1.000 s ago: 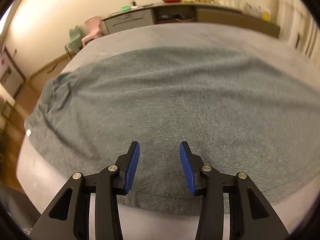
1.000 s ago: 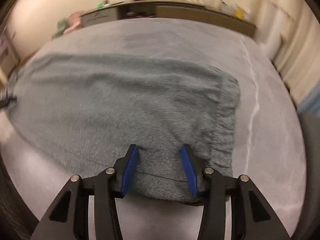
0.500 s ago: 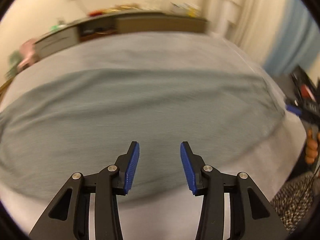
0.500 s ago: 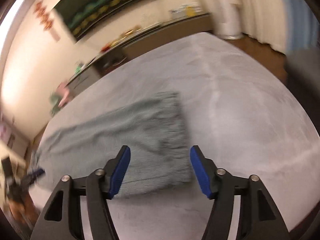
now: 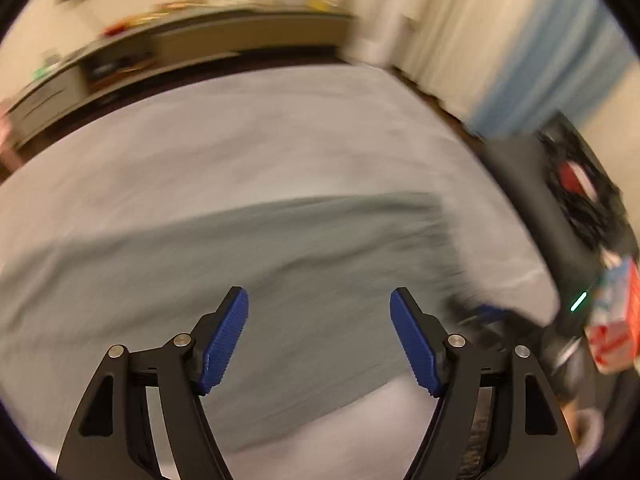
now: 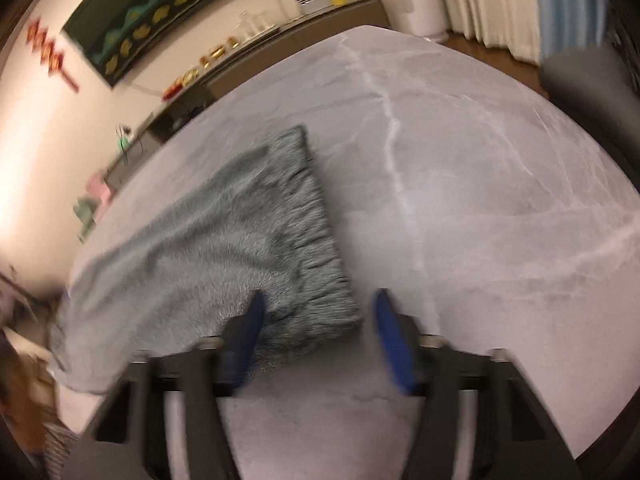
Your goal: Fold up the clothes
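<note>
A fuzzy grey-green garment (image 6: 224, 256) lies flat on the light grey bed (image 6: 480, 184), its gathered end (image 6: 316, 236) toward the right. My right gripper (image 6: 318, 332) is open and empty just above the garment's near right corner. In the left wrist view the same garment (image 5: 200, 272) spreads across the bed, blurred by motion. My left gripper (image 5: 320, 336) is wide open and empty above the garment's near edge. The right gripper (image 5: 488, 316) shows there as a dark blur at the garment's right end.
A long low cabinet (image 6: 256, 56) with small items stands along the far wall. Curtains (image 5: 500, 40) hang at the right. A dark seat with clutter (image 5: 580, 200) stands beside the bed's right side. Bare bed surface lies right of the garment.
Both cameras have swung to the right, and both views are blurred. The left jaws have opened wider. The right gripper has come down closer to the garment's near right corner.
</note>
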Demonstrator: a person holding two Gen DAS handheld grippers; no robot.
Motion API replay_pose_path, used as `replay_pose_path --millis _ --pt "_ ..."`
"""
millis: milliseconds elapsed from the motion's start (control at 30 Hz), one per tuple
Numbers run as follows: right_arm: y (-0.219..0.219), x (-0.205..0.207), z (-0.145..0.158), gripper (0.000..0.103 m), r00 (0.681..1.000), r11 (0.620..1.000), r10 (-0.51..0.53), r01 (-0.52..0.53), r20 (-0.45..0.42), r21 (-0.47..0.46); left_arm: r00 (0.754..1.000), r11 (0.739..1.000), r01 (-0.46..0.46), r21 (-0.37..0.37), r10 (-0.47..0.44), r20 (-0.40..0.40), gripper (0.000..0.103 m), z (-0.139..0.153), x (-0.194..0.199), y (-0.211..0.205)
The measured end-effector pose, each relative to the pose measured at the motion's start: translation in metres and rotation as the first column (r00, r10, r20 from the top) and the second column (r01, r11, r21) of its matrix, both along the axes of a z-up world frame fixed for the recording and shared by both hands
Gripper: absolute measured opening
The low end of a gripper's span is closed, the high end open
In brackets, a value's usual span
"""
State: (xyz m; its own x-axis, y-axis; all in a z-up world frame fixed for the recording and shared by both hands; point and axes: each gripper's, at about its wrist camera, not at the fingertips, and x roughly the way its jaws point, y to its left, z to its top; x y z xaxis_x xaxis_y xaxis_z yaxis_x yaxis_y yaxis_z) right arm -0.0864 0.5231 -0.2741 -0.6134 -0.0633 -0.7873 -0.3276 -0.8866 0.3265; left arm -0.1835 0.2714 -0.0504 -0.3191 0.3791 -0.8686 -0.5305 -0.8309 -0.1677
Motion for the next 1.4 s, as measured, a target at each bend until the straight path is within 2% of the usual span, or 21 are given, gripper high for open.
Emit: replay_pose_path --millis 100,167,233,333,500,533,567,633,667,733,767,833,867,967,1067,1133,1233,1300,1333,1367,1400 --pt "-0.010 0.004 -0.001 0.025 1.000 0.997 0.017 -0.017 -0.010 0.069 0.995 0.994 0.094 -0.060 -0.092 0.042 0.076 -0.005 -0.013 0.079" --pt "-0.023 0.010 0.011 0.020 0.998 0.989 0.047 -0.041 -0.042 0.141 0.977 0.975 0.196 -0.103 -0.185 0.110 0.076 -0.020 -0.019 0.124" --pt "-0.034 0.018 0.014 0.019 0.994 0.970 0.084 -0.067 -0.067 0.233 0.965 0.957 0.246 -0.154 -0.228 0.127 0.076 -0.030 -0.021 0.150" --pt "-0.051 0.027 0.016 0.019 0.987 0.930 0.135 -0.096 -0.087 0.354 0.943 0.899 0.331 -0.287 -0.305 0.133 0.076 -0.052 -0.020 0.181" --pt "-0.085 0.041 0.016 0.018 0.972 0.825 0.214 -0.127 -0.096 0.551 0.906 0.802 0.421 -0.423 -0.390 0.163 0.076 -0.088 -0.008 0.202" --pt "-0.088 0.043 0.014 0.018 0.970 0.812 0.226 -0.136 -0.091 0.567 0.901 0.787 0.429 -0.443 -0.407 0.150 0.073 -0.095 -0.005 0.204" --pt "-0.091 0.045 0.012 0.018 0.968 0.801 0.237 -0.145 -0.085 0.580 0.898 0.778 0.428 -0.460 -0.423 0.120 0.063 -0.100 -0.002 0.204" --pt "-0.094 0.051 0.010 0.018 0.963 0.787 0.255 -0.157 -0.083 0.597 0.903 0.799 0.416 -0.434 -0.421 0.090 0.023 -0.098 -0.003 0.197" --pt "-0.094 0.056 0.010 0.019 0.961 0.786 0.262 -0.159 -0.089 0.598 0.913 0.827 0.395 -0.401 -0.403 0.069 0.018 -0.091 -0.008 0.187" --pt "-0.086 0.065 0.016 0.028 0.953 0.824 0.276 -0.167 -0.126 0.541 0.936 0.899 0.348 -0.266 -0.351 0.040 0.015 -0.069 -0.019 0.152" --pt "-0.077 0.074 0.022 0.034 0.944 0.865 0.282 -0.173 -0.172 0.471 0.949 0.928 0.313 -0.200 -0.313 0.030 0.015 -0.057 -0.026 0.130" --pt "-0.055 0.096 0.039 0.061 0.922 0.932 0.256 -0.156 -0.291 0.327 0.974 0.973 0.226 -0.053 -0.225 0.023 0.015 -0.035 -0.037 0.073" --pt "-0.043 0.108 0.047 0.062 0.908 0.956 0.234 -0.150 -0.348 0.251 0.984 0.984 0.175 0.025 -0.176 0.027 0.015 -0.025 -0.043 0.040" --pt "-0.014 0.121 0.055 0.062 0.898 0.987 0.159 -0.146 -0.411 0.063 0.998 0.983 0.007 0.182 -0.018 0.060 0.015 -0.021 -0.047 -0.067" --pt "-0.015 0.104 0.039 0.062 0.932 0.982 0.164 -0.186 -0.323 -0.039 0.986 0.974 -0.101 0.205 0.070 0.150 0.021 -0.060 -0.046 -0.124" --pt "-0.029 0.086 0.026 0.056 0.936 0.965 0.217 -0.249 -0.276 -0.084 0.974 0.963 -0.167 0.209 0.128 0.187 0.050 -0.081 -0.045 -0.144" --pt "-0.063 0.077 0.026 0.050 0.921 0.937 0.309 -0.337 -0.237 -0.088 0.959 0.927 -0.255 0.277 0.204 0.198 0.064 -0.094 -0.045 -0.158" --pt "-0.087 0.066 0.023 0.046 0.905 0.921 0.371 -0.387 -0.206 -0.043 0.955 0.915 -0.270 0.301 0.213 0.209 0.064 -0.098 -0.048 -0.154" --pt "-0.094 0.064 0.008 0.044 0.899 0.913 0.396 -0.406 -0.186 -0.021 0.956 0.914 -0.269 0.305 0.214 0.203 0.063 -0.098 -0.050 -0.151" --pt "-0.105 0.061 -0.004 0.041 0.893 0.904 0.423 -0.428 -0.151 0.002 0.962 0.922 -0.256 0.292 0.212 0.172 0.056 -0.096 -0.049 -0.147" --pt "-0.120 0.064 -0.011 0.040 0.889 0.895 0.444 -0.445 -0.117 0.014 0.967 0.937 -0.245 0.248 0.216 0.138 0.028 -0.093 -0.048 -0.142"
